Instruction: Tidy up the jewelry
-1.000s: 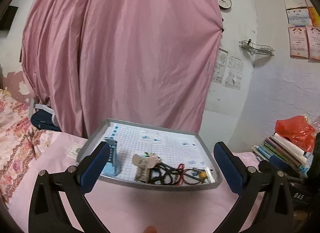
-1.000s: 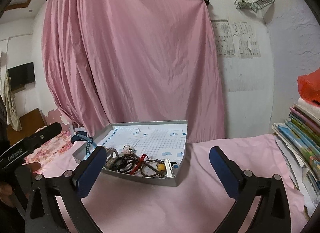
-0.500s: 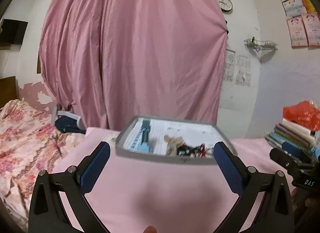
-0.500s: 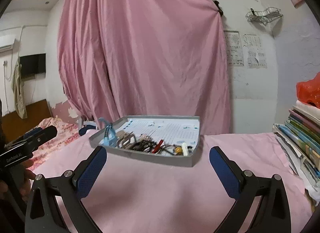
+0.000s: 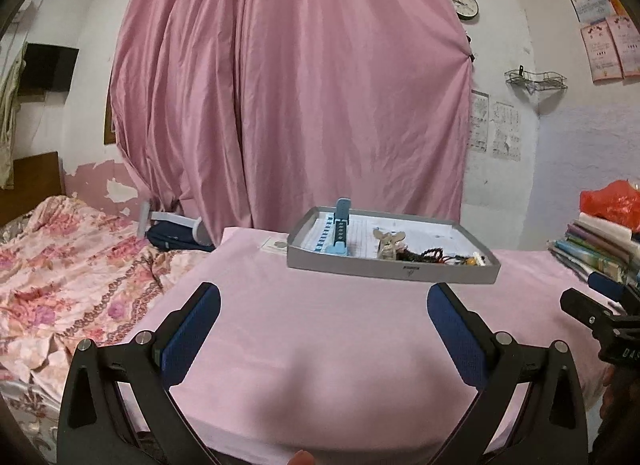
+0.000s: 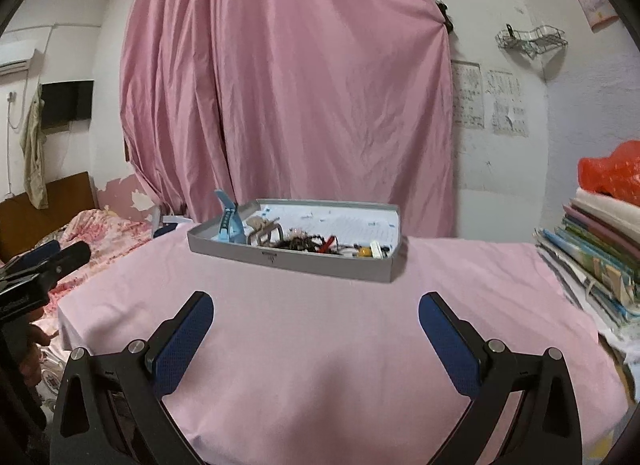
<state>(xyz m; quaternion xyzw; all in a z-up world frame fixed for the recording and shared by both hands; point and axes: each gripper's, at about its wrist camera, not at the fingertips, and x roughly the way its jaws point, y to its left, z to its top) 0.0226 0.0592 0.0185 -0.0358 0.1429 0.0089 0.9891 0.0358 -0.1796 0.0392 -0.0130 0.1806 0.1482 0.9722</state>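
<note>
Both tongs wide apart, empty, left tongs (image 5: pixel 323 299), right tongs (image 6: pixel 316 308)

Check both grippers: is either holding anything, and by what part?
Nothing is held. The left gripper and right gripper are both open and empty, short of the grey tray.

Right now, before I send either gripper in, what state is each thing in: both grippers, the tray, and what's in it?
left gripper: open, empty, short of the tray.
right gripper: open, empty, short of the tray.
grey tray: flat on the pink cloth, no lid.
blue watch strap: propped upright at the tray's left end.
jewelry pile: tangled along the front wall, unsorted.
</note>
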